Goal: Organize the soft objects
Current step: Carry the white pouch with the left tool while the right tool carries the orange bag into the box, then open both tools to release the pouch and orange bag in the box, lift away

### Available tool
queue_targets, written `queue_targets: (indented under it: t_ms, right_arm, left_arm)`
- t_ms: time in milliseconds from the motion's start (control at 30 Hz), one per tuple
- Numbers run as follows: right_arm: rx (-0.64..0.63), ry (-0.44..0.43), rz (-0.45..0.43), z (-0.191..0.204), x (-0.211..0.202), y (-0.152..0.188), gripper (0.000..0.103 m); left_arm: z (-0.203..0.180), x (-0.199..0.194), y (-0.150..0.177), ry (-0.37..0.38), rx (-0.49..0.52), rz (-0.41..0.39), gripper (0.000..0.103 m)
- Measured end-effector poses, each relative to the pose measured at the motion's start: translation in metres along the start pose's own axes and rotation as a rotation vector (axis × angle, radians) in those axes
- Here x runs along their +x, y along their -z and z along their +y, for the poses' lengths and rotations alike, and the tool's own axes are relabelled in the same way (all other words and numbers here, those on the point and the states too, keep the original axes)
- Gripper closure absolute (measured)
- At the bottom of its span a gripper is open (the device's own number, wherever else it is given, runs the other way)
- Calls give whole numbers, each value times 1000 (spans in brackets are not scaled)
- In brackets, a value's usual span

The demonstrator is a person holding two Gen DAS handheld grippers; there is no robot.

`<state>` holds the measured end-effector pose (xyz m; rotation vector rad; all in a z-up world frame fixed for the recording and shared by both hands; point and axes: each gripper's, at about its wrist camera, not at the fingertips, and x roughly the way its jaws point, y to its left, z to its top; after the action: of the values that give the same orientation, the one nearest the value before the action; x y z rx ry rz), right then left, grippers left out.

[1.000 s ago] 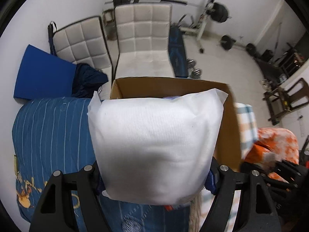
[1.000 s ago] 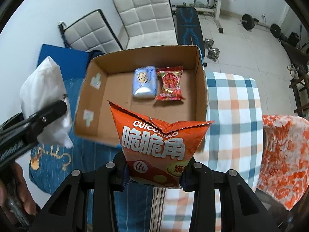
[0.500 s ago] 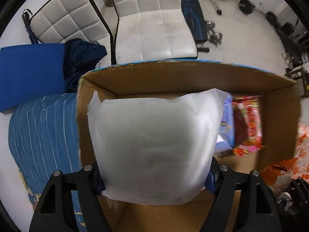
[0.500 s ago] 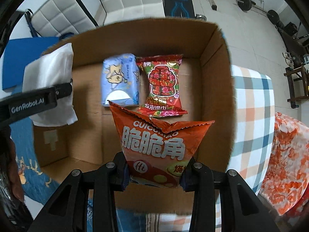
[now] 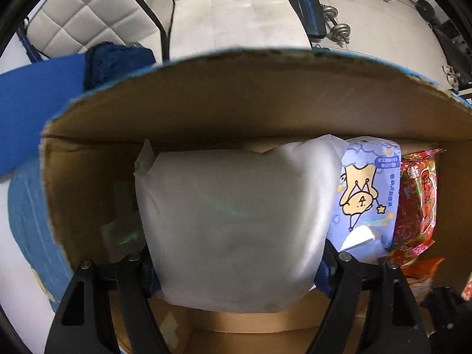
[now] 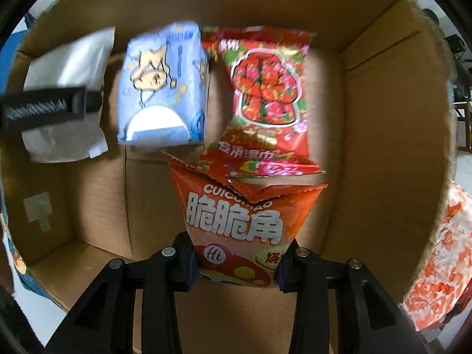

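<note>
You have both tools pointing down into the cardboard box [image 6: 383, 94] so the packs land beside the blue tissue pack [image 6: 162, 88] and red wipes packet [image 6: 265, 94]. Your left tool [image 5: 236, 268] is opening around the white pack [image 5: 236, 221], which sits between its fingers; your right tool [image 6: 234, 265] pinches the orange snack bag [image 6: 239, 221] tight, low over the box floor.

We see white padded chairs [image 5: 206, 6], pale tiled floor [image 5: 368, 29], dumbbell [image 5: 339, 28], blue mat [image 5: 35, 100], striped blue bedding [image 5: 29, 221].
</note>
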<state>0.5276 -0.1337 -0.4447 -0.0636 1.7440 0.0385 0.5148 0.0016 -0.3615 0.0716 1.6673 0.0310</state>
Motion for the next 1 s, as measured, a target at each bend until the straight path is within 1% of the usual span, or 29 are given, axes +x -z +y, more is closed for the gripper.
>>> queue_targets:
  t_ms: [100, 233, 467, 500, 600, 667, 700, 733, 767, 800, 833, 900, 933, 967, 1000]
  right_arm:
    - [-6, 0, 32, 4, 14, -2, 62]
    - [-3, 6, 49, 3, 27, -4, 62]
    - [-8, 18, 60, 1, 31, -8, 61]
    - [-9, 21, 60, 4, 29, -15, 61]
    - [-12, 31, 64, 7, 28, -21, 60]
    - [-13, 36, 63, 10, 27, -24, 58]
    - [-16, 38, 59, 12, 26, -24, 55]
    - [-18, 39, 56, 15, 25, -24, 48]
    - [-19, 35, 52, 16, 23, -24, 43]
    - [-19, 30, 48, 22, 22, -21, 34]
    - [-18, 26, 46, 22, 20, -20, 26]
    - [-18, 32, 39, 19, 14, -21, 23]
    - [-19, 39, 36, 18, 10, -22, 23]
    - [-22, 43, 32, 18, 6, -20, 22]
    - [-24, 45, 29, 18, 4, -18, 17]
  left_arm:
    - [0, 10, -3, -7, 0, 16, 26]
    - [0, 18, -7, 14, 7, 20, 24]
    - [2, 22, -13, 54, -12, 40, 24]
    - [3, 22, -13, 64, -18, 48, 24]
    - [4, 22, -14, 87, -26, 57, 24]
    - [4, 21, -14, 87, -24, 56, 23]
    - [3, 20, -14, 85, -20, 57, 21]
    - [2, 18, -14, 85, -18, 58, 19]
    - [0, 16, -14, 89, -15, 59, 16]
    - [0, 14, -13, 94, -12, 56, 11]
    - [2, 10, -11, 97, -12, 52, 10]
    - [2, 2, -10, 100, -20, 34, 7]
    - [1, -2, -8, 108, -24, 24, 6]
    - [4, -7, -5, 111, -26, 17, 1]
    - [6, -13, -5, 114, -29, 5, 0]
